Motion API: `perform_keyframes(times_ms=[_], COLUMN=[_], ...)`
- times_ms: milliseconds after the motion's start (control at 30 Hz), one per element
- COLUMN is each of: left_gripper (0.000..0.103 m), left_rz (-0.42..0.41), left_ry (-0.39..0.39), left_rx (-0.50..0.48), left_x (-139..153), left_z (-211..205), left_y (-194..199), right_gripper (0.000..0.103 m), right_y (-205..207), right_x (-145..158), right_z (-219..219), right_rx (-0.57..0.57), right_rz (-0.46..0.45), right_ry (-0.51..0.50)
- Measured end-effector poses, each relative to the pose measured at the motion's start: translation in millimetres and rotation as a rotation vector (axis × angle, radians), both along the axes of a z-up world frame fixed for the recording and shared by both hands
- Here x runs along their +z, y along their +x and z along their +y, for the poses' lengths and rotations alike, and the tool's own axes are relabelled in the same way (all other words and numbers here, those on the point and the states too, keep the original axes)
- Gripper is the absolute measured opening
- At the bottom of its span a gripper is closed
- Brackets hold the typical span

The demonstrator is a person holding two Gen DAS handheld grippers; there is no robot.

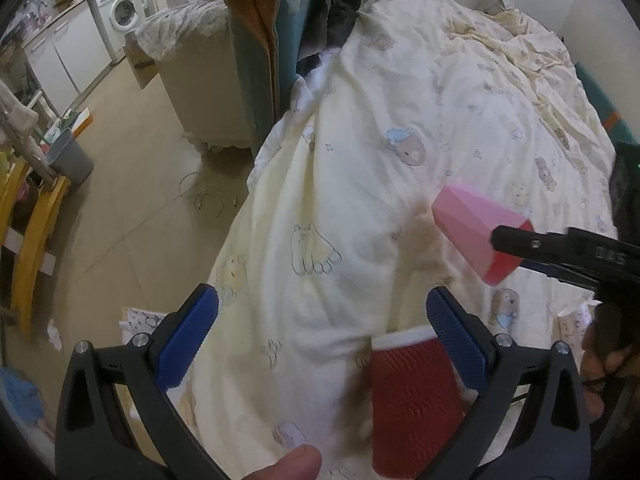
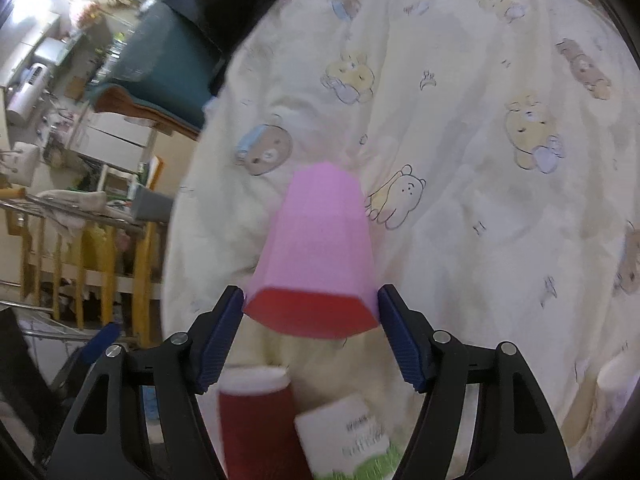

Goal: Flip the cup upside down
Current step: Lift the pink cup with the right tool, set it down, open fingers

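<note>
A pink faceted cup with a red lower band is held between the blue pads of my right gripper, tilted with its narrow closed end pointing away over the cream bedspread. In the left wrist view the same cup hangs at the right in the right gripper's black fingers. My left gripper is open and empty above the bedspread. A red ribbed paper cup with a white rim stands beside its right pad; it also shows in the right wrist view.
A white paper cup with green print stands next to the red one. Another patterned cup sits at the right. The bed edge drops to a tiled floor with cables, a grey bin and yellow wooden rails.
</note>
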State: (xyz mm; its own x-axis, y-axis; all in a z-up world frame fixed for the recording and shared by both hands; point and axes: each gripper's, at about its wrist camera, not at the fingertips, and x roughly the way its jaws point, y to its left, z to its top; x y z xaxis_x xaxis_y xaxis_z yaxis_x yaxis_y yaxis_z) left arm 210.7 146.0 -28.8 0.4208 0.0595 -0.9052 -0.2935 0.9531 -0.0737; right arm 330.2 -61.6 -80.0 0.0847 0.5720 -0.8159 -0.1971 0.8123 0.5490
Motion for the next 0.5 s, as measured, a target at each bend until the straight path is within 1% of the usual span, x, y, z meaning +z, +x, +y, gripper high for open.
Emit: perform_keyframes(times_ms=[100,233,367,500], left_gripper=[0.103,0.103,0.103,0.103], left_rz=[-0.003,-0.022,-0.024,-0.024], left_ry=[-0.004,-0.019,-0.061,-0.095], left_rx=[-0.001,-0.015,-0.036,-0.052], left_x=[11,27,34,36], left_z=[-8,-23,-40,-58], left_y=[-12,-40,-70,-105], right_gripper=[0.071,0.071,0.071,0.071], right_y=[-17,-44,-84,-127], right_x=[22,52,82,100], right_z=[-14,-29,-52,-80], right_rx=[-0.017,-0.031,-0.039,-0.053], right_rz=[-0.022,-0.059,-0.098,-0.122], right_ry=[0.035,0.068,0.070,0.069])
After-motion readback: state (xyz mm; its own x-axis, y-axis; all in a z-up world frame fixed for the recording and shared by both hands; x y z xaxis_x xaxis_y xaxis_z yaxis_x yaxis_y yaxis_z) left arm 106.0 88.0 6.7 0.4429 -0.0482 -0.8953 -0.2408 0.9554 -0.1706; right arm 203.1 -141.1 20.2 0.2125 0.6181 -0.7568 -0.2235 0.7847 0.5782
